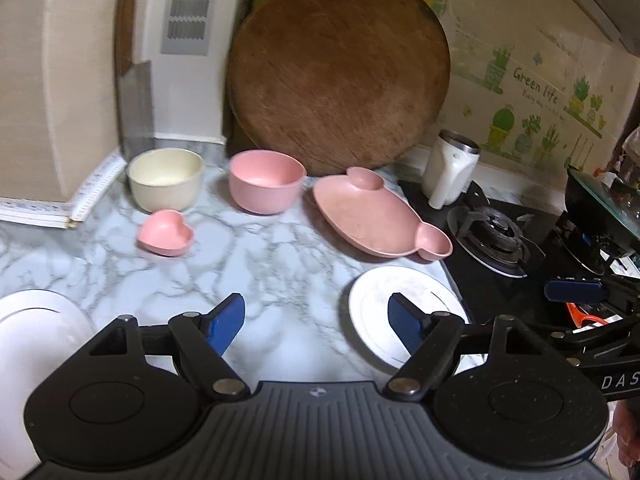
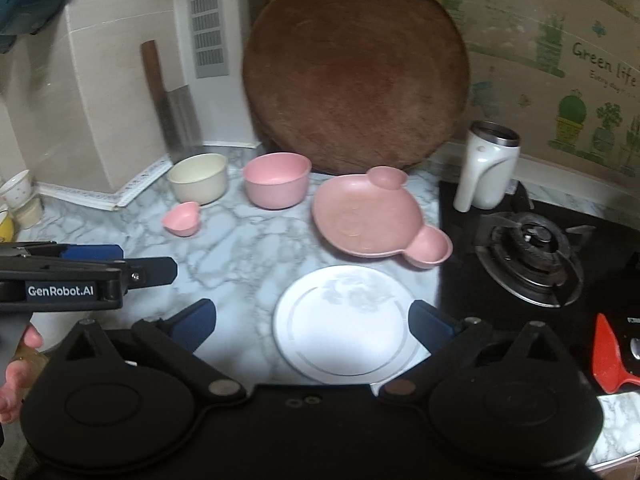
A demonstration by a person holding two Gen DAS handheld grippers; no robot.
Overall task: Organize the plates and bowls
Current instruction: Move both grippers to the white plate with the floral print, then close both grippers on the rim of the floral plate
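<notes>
On the marble counter [image 1: 280,264] stand a cream bowl [image 1: 166,178], a pink bowl [image 1: 266,180], a small pink heart-shaped dish [image 1: 166,232] and a pink bear-shaped plate [image 1: 372,216]. A white plate [image 1: 368,312] lies nearer, and a second white plate [image 1: 28,328] sits at the left edge. My left gripper [image 1: 316,320] hangs open over bare counter, its right finger above the white plate's rim. In the right wrist view my right gripper [image 2: 314,316] is open wide, its fingers either side of the white plate [image 2: 344,328] and not pressing it.
A big round wooden board [image 1: 340,76] leans on the wall behind the bowls, with a cleaver [image 1: 136,108] to its left. To the right are a gas stove [image 1: 496,236], a white flask [image 1: 448,172] and a lidded pan [image 1: 600,204]. A red tool [image 2: 608,356] lies by the stove.
</notes>
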